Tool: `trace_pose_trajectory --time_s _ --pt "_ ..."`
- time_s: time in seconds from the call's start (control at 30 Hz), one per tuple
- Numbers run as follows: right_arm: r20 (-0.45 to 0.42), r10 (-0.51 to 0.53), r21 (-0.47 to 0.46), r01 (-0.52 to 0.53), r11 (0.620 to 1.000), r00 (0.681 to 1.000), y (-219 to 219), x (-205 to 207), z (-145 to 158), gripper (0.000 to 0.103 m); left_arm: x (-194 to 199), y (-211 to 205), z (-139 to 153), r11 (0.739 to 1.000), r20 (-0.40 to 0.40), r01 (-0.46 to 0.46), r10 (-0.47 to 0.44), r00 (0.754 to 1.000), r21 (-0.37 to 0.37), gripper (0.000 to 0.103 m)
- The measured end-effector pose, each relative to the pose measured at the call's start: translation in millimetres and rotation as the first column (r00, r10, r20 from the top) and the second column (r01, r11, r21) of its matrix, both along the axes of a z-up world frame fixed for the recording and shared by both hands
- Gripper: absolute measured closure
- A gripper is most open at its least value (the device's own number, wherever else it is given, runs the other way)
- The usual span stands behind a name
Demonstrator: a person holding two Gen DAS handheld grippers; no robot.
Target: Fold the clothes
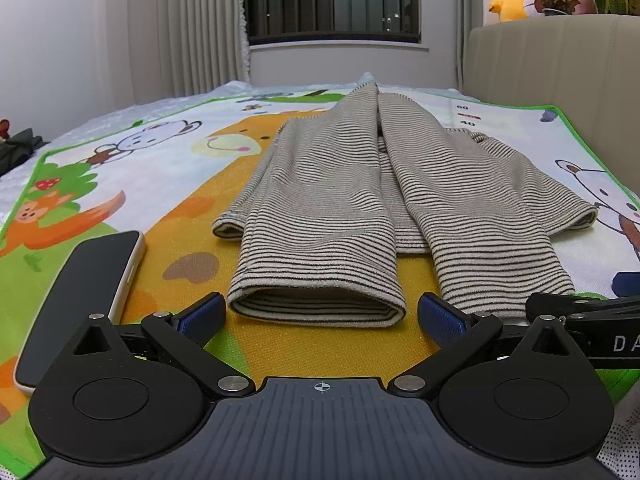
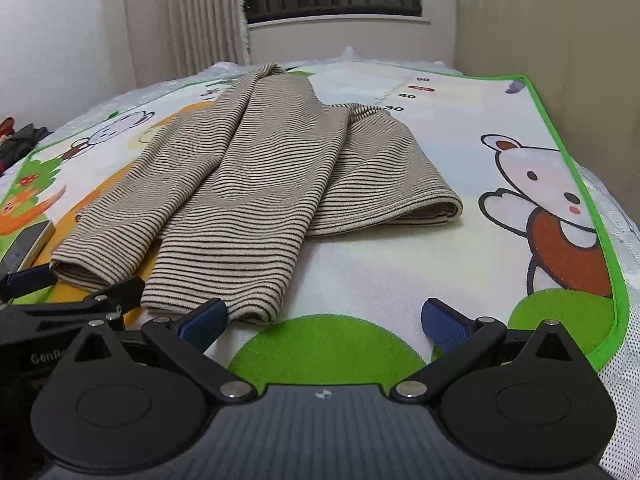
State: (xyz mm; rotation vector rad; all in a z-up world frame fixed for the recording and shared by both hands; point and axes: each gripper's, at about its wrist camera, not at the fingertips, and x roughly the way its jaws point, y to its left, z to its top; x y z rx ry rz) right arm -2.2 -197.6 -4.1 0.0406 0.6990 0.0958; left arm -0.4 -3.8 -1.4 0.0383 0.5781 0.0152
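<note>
A beige garment with thin dark stripes (image 1: 360,184) lies on the cartoon play mat (image 1: 168,184), its two long parts stretched toward me, both cuffs at the near end. My left gripper (image 1: 320,316) stands open, low over the mat, its blue pads either side of the left cuff (image 1: 316,300) without touching it. In the right wrist view the same garment (image 2: 256,184) lies ahead and to the left. My right gripper (image 2: 324,320) is open too, its left pad (image 2: 204,320) just at the edge of the right cuff (image 2: 224,292), nothing between the fingers.
A phone (image 1: 84,296) lies face up on the mat just left of the left gripper. A padded beige headboard (image 1: 560,64) rises along the right side. Curtains and a barred window stand behind the bed. Dark clothing (image 1: 16,152) sits at the far left.
</note>
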Motion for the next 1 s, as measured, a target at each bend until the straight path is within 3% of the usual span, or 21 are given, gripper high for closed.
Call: trace_pose_trajectory --time_s 0.27,0.4,0.7,1.0 --pt "0.012 0.013 -0.026 -0.013 1.000 1.000 1.6 1.0 5.3 0.000 0.2 0.4 -0.6 1.000 -0.003 -0.006 0.006 1.000 -0.005 0.000" --pt "0.062 0.001 0.019 -0.002 1.000 0.998 -1.9 -1.8 -2.6 0.000 0.0 0.0 -0.6 1.000 -0.001 -0.007 0.007 1.000 -0.005 0.000" --pt "0.094 0.001 0.026 -0.003 1.000 0.996 -0.5 -4.0 -2.8 0.000 0.8 0.4 -0.4 1.000 -0.003 -0.010 0.010 1.000 -0.006 0.000" --pt "0.064 0.009 -0.009 -0.008 1.000 0.998 4.1 -6.2 -1.7 0.000 1.7 2.7 -0.2 1.000 -0.016 -0.010 0.010 1.000 -0.017 0.000"
